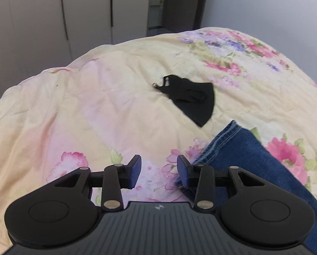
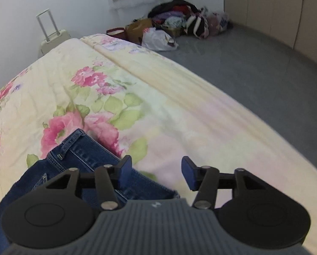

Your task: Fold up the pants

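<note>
Blue denim pants (image 1: 249, 159) lie on the floral bedspread (image 1: 94, 97), reaching from the lower right of the left wrist view. My left gripper (image 1: 159, 171) is open just left of their edge, only bedspread between its blue pads. In the right wrist view the pants (image 2: 82, 150) lie at the lower left, waistband and a belt loop showing. My right gripper (image 2: 156, 173) is open above their right edge. Its left finger (image 2: 124, 170) hangs over the denim and its right finger (image 2: 189, 175) over the bedspread (image 2: 179, 116). Nothing is gripped.
A black face mask (image 1: 190, 97) lies on the bedspread beyond the left gripper. The bed's edge runs diagonally in the right wrist view, with grey floor (image 2: 243, 68) past it. A pile of bags and clothes (image 2: 175, 23) and a pale suitcase (image 2: 52, 38) stand by the far wall.
</note>
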A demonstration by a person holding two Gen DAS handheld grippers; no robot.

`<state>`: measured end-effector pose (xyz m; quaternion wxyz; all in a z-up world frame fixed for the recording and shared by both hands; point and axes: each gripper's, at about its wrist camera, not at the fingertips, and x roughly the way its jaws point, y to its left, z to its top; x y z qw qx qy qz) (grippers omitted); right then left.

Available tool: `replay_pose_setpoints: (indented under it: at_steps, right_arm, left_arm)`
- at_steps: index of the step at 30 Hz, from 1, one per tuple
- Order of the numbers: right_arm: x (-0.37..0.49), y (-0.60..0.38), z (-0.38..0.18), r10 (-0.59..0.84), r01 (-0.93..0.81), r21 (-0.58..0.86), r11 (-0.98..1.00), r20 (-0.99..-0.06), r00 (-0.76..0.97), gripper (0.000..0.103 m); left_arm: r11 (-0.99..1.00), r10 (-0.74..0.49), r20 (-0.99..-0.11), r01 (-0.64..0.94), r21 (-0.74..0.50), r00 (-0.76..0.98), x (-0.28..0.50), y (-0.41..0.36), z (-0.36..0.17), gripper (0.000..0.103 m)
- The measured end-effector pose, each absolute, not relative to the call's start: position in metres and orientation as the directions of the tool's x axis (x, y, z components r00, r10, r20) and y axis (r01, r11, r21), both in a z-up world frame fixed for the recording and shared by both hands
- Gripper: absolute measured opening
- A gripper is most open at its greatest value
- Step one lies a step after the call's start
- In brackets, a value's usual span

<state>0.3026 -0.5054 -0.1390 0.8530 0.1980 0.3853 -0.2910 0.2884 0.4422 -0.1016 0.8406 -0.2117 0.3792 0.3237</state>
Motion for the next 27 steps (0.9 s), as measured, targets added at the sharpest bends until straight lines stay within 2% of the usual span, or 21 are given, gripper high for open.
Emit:
replay_pose_setpoints:
  at_steps: [2, 5, 7, 9, 14, 18, 20, 22, 24, 27]
  right_arm:
    - [0.302, -0.490, -0.121, -0.308, 0.592, 0.130, 0.795, -0.755, 0.579, 0.050]
    - [0.307, -0.447, -0.098, -0.231, 0.463, 0.147, 0.874, -0.712, 0.663, 0.059]
    - [0.316, -0.412, -0.092, -0.168, 0.368, 0.151, 0.918, -0.692, 0.702, 0.060]
    - [0.327, -0.379, -0.095, -0.107, 0.287, 0.151, 0.946, -0.690, 0.716, 0.060]
    - [0.355, -0.317, -0.130, -0.071, 0.220, 0.114, 0.969, -0.722, 0.688, 0.060]
    - [0.367, -0.282, -0.159, -0.062, 0.197, 0.103, 0.975, -0.724, 0.687, 0.060]
    - [0.371, -0.268, -0.170, -0.068, 0.190, 0.088, 0.978, -0.724, 0.687, 0.060]
    - [0.373, -0.258, -0.178, -0.076, 0.187, 0.076, 0.979, -0.720, 0.689, 0.060]
    - [0.374, -0.248, -0.184, -0.099, 0.194, 0.050, 0.980, -0.719, 0.688, 0.060]
    - [0.372, -0.237, -0.188, -0.138, 0.200, 0.004, 0.980, -0.710, 0.691, 0.060]
  left_arm:
    - [0.747, 0.324, -0.753, -0.643, -0.168, 0.573, 0.293, 0.442, -0.092, 0.050]
    - [0.805, 0.248, -0.720, -0.552, -0.219, 0.648, 0.308, 0.438, -0.081, 0.062]
    - [0.825, 0.213, -0.706, -0.512, -0.241, 0.675, 0.325, 0.437, -0.079, 0.072]
    - [0.824, 0.192, -0.708, -0.503, -0.259, 0.679, 0.342, 0.440, -0.082, 0.073]
    - [0.809, 0.098, -0.723, -0.479, -0.342, 0.684, 0.379, 0.454, -0.106, 0.073]
    - [0.830, 0.067, -0.764, -0.461, -0.315, 0.641, 0.408, 0.464, -0.128, 0.067]
    - [0.836, 0.032, -0.782, -0.445, -0.320, 0.623, 0.417, 0.469, -0.139, 0.057]
    - [0.847, -0.023, -0.788, -0.407, -0.342, 0.615, 0.422, 0.470, -0.144, 0.026]
    - [0.863, -0.058, -0.777, -0.360, -0.355, 0.627, 0.422, 0.469, -0.142, 0.020]
    - [0.887, -0.146, -0.753, -0.252, -0.387, 0.642, 0.419, 0.463, -0.131, 0.019]
